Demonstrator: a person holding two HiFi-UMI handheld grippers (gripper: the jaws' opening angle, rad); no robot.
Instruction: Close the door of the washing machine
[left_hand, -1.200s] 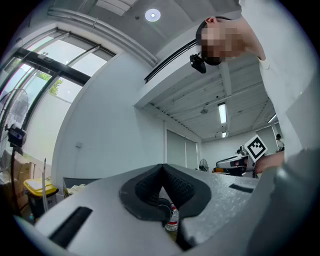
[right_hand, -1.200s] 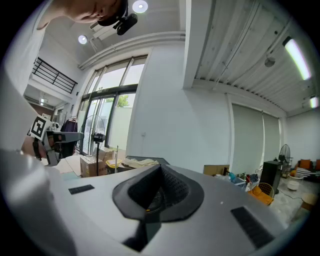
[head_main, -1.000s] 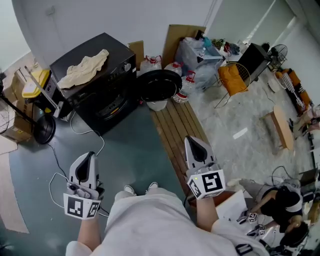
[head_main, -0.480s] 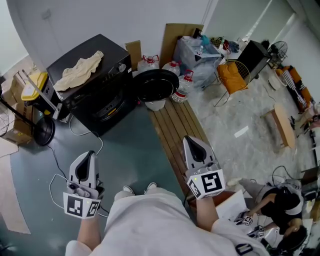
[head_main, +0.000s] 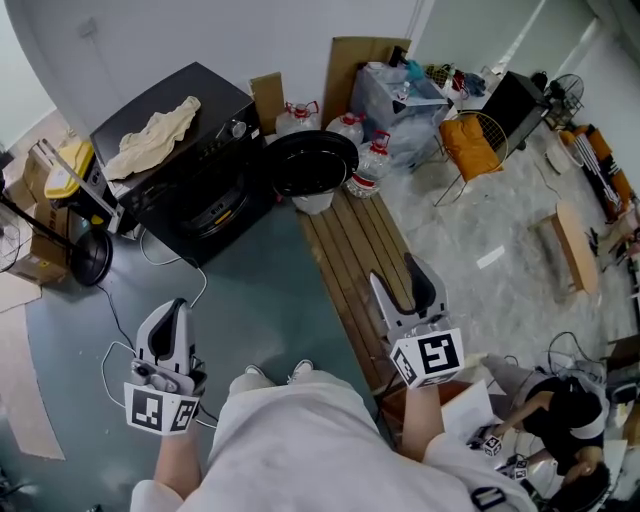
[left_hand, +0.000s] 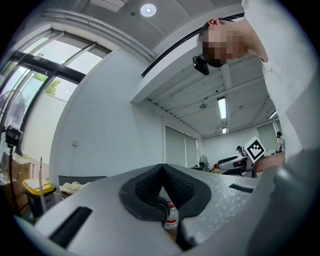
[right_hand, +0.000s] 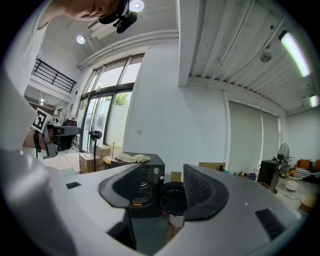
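Floor (head_main: 262, 290): grey-green and broad in front of the person, with a white cable trailing across it.
Washing machine (head_main: 190, 172): black front-loader, standing by the white wall at upper left, well apart from both hands.
Wooden slats (head_main: 355, 250): a long strip on the floor, running from below the machine's door toward the right hand.
Door (head_main: 315, 163): round and dark, swung right out at the machine's right side. It's open, hanging above the far end of the slats.
Cloth (head_main: 152, 128): pale and crumpled, lying on top of the machine.
Right hand-held gripper (head_main: 402, 282): jaws have just been opening and now stand wide, nothing between them. In its own view, machine and open door sit far off through the gap.
Left hand-held gripper (head_main: 174, 312): low at the left, jaw tips pressed together, holding nothing.
Water bottles (head_main: 365, 168): clear with red caps, clustered near the wall, just beyond the door.
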